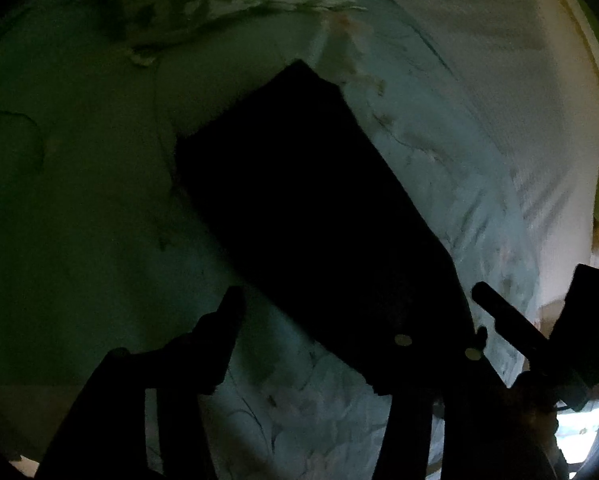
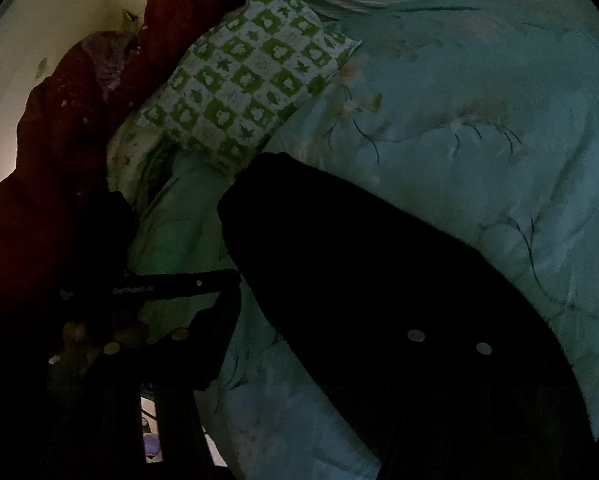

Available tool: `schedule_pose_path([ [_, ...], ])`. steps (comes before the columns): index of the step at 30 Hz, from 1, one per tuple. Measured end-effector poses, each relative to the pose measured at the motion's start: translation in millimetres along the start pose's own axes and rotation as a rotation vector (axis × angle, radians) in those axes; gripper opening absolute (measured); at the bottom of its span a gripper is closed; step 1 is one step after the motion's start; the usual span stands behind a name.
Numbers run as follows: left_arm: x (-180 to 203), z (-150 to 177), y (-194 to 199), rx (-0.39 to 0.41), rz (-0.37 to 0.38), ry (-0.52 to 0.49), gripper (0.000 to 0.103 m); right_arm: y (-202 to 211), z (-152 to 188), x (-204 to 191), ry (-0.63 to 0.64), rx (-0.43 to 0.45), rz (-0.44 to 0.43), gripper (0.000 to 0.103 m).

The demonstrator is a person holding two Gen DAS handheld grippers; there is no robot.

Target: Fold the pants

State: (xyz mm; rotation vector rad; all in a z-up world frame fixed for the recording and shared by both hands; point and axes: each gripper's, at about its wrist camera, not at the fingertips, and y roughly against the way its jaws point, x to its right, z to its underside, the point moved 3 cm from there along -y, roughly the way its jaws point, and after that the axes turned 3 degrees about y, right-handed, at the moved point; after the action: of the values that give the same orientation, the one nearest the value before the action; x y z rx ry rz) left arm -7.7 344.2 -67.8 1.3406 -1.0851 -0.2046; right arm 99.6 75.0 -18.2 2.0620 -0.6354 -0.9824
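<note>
On the pale blue bedcover [image 1: 439, 168] with its thin flower print we saw the pants [image 1: 307, 208] lying as one long dark band, very black in the weak light, so that no seam or pocket could be read. From the left wrist view the band ran slantwise, from a straight, square end at the top toward the lower right, where it reached the fingers. Its edges looked straight and its surface flat. From the right wrist view the pants [image 2: 379, 280] spread from a rounded end near the green-and-white checked pillow [image 2: 251, 80] down to the bottom right.

Our left gripper [image 1: 339, 340] had its jaws spread: the left finger stood free above the cover, beside the cloth, and the right finger merged with the dark cloth, so we could not tell if it touched. Nothing was pinched between them. Our right gripper [image 2: 327, 344] also had its fingers well apart; the left finger was over the cover, the right one was lost against the black pants, and we could not tell if it pressed on them. A dark red blanket [image 2: 59, 140] was heaped behind the pillow, against a light wall [image 2: 59, 20].
</note>
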Motion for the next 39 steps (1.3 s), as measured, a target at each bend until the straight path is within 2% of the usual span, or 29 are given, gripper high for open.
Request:
schedule_pose_path([
  [9,-12,-17,-18,-0.033,0.01,0.054,0.056,-32,-39,2,0.059,-0.054,0.016,0.061],
  [21,-26,-28,-36,-0.043,0.057,0.138,0.055,-111,-94,3,0.199,-0.209,0.035,0.061],
  [33,-22,-35,-41,-0.017,0.067,0.128,0.053,-180,-108,-12,0.276,-0.359,0.003,0.061],
  [35,-24,-35,-40,-0.006,0.062,0.123,0.042,-182,-109,-11,0.265,-0.355,-0.015,0.061],
  [37,-27,-34,-37,0.009,0.051,0.117,0.03,-182,-109,-12,0.256,-0.34,-0.042,0.055],
  [38,-27,-34,-37,0.011,0.055,0.118,0.025,-180,-109,-13,0.256,-0.334,-0.05,0.042],
  [39,-28,-34,-36,0.015,0.063,0.12,0.024,-179,-109,-14,0.255,-0.335,-0.053,0.035],
])
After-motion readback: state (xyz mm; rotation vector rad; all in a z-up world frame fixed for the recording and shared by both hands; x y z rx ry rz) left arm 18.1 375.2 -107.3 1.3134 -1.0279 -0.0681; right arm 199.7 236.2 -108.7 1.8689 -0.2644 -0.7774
